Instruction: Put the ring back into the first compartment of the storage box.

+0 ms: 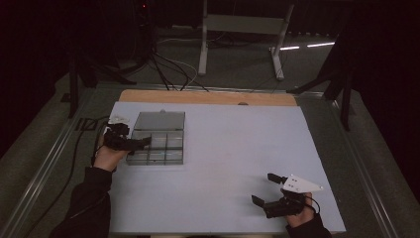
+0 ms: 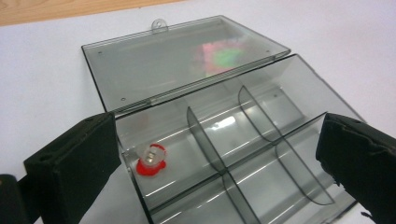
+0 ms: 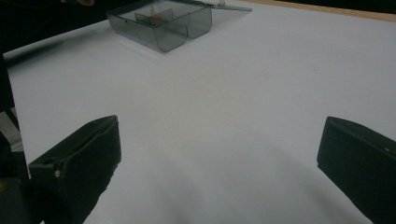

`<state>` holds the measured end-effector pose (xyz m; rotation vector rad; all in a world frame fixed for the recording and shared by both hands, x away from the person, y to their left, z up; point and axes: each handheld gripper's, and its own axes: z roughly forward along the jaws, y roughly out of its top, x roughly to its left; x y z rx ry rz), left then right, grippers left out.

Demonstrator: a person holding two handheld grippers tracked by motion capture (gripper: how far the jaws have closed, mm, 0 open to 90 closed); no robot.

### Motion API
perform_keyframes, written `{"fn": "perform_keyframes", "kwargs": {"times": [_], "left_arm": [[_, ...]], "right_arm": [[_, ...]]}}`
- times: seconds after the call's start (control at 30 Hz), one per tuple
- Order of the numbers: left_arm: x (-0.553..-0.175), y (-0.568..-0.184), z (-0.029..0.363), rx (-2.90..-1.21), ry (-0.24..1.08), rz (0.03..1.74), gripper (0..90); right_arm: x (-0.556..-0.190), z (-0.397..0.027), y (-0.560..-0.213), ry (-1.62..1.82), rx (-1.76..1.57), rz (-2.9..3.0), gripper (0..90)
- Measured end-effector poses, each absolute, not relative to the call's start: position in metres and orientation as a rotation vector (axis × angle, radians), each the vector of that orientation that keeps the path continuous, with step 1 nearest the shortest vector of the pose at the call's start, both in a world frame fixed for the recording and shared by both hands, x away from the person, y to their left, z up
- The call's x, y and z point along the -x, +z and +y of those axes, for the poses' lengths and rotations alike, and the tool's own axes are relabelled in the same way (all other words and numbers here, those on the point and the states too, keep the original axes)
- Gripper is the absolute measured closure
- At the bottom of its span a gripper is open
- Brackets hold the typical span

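Note:
A clear grey compartment box (image 1: 158, 144) lies on the white table top at the left, its lid (image 1: 160, 120) folded flat behind it. In the left gripper view a small red and white piece (image 2: 152, 158) lies in the box's (image 2: 261, 140) near left compartment. My left gripper (image 1: 143, 143) hangs open at the box's left side, its jaws spread wide over the compartments and holding nothing (image 2: 219, 163). My right gripper (image 1: 263, 190) stands open over bare table near the front right, far from the box (image 3: 163, 23).
The white sheet (image 1: 233, 148) covers the table, with a wooden strip (image 1: 208, 97) along its far edge. Cables (image 1: 168, 69) and a metal frame (image 1: 242, 29) stand on the dark floor beyond. A cable trails off the table's left edge.

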<state>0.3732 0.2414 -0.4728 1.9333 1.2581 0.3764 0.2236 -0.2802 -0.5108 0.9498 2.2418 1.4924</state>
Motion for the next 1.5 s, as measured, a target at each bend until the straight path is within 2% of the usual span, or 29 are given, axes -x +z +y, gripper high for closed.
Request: {"fn": "perform_keyframes", "kwargs": {"times": [0.8,1.1,1.5], "left_arm": [[-0.325,-0.452,0.220,-1.905,0.382,1.089,0.3],[-0.300,-0.472,0.212,-1.951,0.325,1.067,0.3],[-0.270,-0.502,0.213,-1.958,0.377,1.051,0.3]], "right_arm": [[-0.223,-0.280,-0.510,1.494,-0.956,2.237,0.0],[-0.223,-0.281,-0.511,1.493,-0.962,2.233,0.0],[-0.222,-0.280,-0.511,1.483,-0.957,2.236,0.0]]}}
